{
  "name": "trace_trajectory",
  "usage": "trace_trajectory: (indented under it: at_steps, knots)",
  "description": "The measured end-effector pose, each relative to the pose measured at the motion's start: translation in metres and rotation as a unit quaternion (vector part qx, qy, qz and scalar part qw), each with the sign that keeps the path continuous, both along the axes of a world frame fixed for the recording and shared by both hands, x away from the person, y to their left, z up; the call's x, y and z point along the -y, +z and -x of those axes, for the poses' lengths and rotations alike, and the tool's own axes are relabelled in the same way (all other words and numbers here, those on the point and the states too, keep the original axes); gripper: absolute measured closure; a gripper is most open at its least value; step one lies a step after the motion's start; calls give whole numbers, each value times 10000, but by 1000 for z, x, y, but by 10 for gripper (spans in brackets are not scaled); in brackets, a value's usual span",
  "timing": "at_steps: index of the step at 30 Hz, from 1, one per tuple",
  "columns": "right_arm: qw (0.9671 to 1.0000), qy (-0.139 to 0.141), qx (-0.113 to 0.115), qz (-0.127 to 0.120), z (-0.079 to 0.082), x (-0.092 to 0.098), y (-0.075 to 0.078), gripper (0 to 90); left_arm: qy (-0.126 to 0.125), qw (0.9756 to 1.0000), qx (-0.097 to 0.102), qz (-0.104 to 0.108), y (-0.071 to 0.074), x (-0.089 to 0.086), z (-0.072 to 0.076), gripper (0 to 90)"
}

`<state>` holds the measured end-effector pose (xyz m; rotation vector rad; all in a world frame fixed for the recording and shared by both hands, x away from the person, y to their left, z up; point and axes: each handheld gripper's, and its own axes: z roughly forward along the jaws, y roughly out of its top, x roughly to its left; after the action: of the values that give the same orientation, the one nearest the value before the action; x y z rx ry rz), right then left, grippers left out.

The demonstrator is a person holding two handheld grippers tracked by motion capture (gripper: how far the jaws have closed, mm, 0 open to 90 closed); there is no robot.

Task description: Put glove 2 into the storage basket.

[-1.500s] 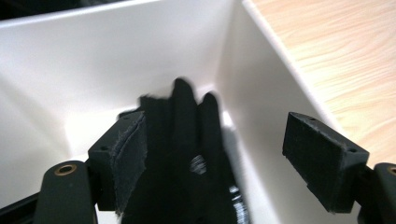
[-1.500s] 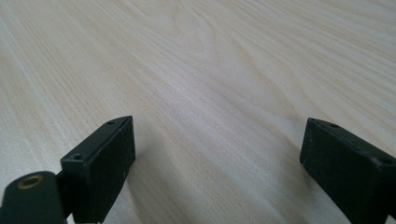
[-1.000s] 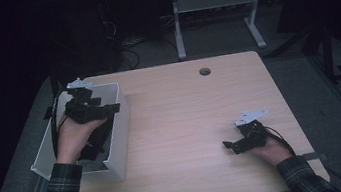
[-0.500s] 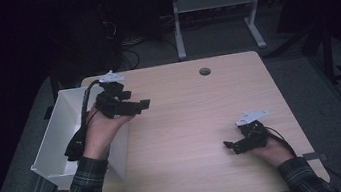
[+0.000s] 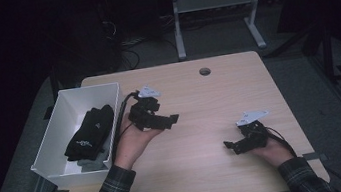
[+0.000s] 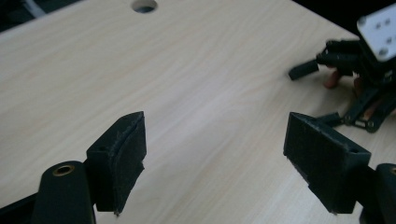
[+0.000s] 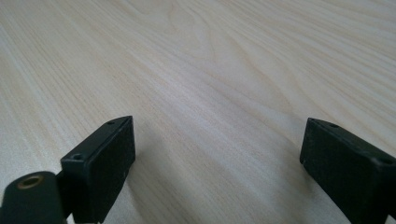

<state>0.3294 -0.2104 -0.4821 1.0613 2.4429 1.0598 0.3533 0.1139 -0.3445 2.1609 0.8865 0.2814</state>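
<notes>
Right gripper (image 5: 232,144), nearest the person, rests low over the wooden table (image 5: 211,181) with its jaws spread wide and nothing between them; in the right gripper view bare tabletop lies between and beyond the two pads. Left gripper (image 5: 164,121), farther in and to the left, is held above the table, jaws likewise released and empty; in the left gripper view (image 6: 215,172) the right gripper (image 6: 313,93) appears ahead and to the right of its jaws. Just behind and to the left of the left gripper stands a white bin (image 5: 107,92) at the table's left edge, holding black socks (image 5: 88,133). A round cable hole (image 5: 204,71) lies in the tabletop well beyond both grippers.
</notes>
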Motion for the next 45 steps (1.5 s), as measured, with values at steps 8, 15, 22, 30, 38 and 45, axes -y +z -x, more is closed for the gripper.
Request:
trace_trajectory:
  at_steps: [8, 15, 22, 30, 38, 45]
  knots:
    - [10000, 6, 5, 3, 0, 0, 0, 100, -307, 9992, -201, -150, -44, 13, 10, 182]
    - [10000, 3, 3, 5, 0, 0, 0, 101, -503, 9977, -280, -370, -76, 17, 18, 138]
    - [10000, -17, 2, 4, 0, 0, 0, 100, -607, 9965, -175, -540, -98, 13, 23, 135]
    - [10000, -42, 4, 9, 0, 1, 0, 101, -562, 9960, -97, -689, -115, 10, 24, 129]
    - [10000, -47, 5, 12, 0, 1, 0, 100, -602, 9965, 29, -583, -128, 7, 25, 126]
    - [10000, -53, -1, 11, 1, 1, 0, 101, -758, 9963, 256, -312, -134, 3, 26, 125]
